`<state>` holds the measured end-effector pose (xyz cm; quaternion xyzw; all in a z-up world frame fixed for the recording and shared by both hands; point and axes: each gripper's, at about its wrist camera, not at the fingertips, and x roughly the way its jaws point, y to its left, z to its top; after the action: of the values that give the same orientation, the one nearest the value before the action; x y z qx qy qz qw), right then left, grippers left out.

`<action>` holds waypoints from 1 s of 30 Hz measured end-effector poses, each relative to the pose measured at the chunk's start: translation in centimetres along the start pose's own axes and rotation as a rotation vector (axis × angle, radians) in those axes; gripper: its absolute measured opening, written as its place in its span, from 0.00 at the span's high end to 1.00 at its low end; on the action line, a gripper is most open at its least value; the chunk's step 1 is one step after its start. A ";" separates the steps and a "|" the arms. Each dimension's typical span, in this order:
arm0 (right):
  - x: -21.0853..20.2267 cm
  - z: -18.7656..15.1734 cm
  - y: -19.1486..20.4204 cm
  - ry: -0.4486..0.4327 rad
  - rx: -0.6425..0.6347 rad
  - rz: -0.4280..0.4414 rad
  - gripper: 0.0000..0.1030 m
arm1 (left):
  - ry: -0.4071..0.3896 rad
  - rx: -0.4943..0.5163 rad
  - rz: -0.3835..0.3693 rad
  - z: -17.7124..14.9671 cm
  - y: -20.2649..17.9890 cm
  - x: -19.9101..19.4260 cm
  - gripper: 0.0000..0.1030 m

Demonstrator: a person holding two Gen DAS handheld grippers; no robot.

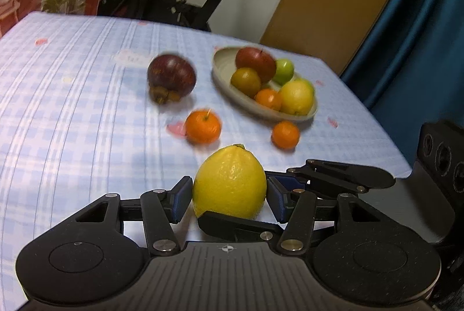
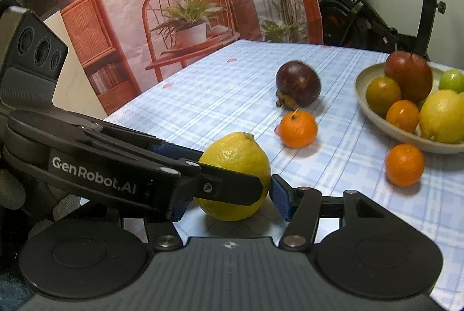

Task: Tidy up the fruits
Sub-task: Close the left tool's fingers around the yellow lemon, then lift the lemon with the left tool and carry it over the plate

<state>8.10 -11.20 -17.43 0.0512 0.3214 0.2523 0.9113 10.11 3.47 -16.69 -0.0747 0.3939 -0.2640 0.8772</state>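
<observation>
Both tongs close on one lemon [image 1: 229,180] near the table's [image 1: 72,108] front edge.
Left tongs [image 1: 229,195] and right tongs [image 2: 229,195] pinch it; beyond it, open cloth, then a bowl [image 1: 223,70] holding five fruits.

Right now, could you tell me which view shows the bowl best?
The left wrist view: the whole bowl is in frame, with its rim and the five fruits inside. In the right wrist view the bowl runs off the right edge, so only part shows.

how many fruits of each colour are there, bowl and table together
yellow: 2, lemon between the fingers, one in the bowl
orange: 3
dark purple: 1
red: 1
green: 1
brownish-green: 1
total: 9
</observation>
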 end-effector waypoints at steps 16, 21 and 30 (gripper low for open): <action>-7.6 10.3 -6.9 -0.196 0.000 -0.168 0.42 | -0.115 0.035 -0.170 13.6 -6.7 3.7 0.44; -7.7 10.4 -11.2 -0.183 0.030 -0.237 0.42 | -0.024 0.008 -0.224 15.3 -7.8 9.2 0.44; -4.7 8.8 -17.2 -0.125 0.124 -0.300 0.43 | 0.099 -0.094 -0.162 15.2 -7.7 16.6 0.43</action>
<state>17.72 -27.85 -12.23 0.0743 0.2829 0.0894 0.9521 27.27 -12.89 -14.64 -0.1341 0.4413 -0.3187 0.8281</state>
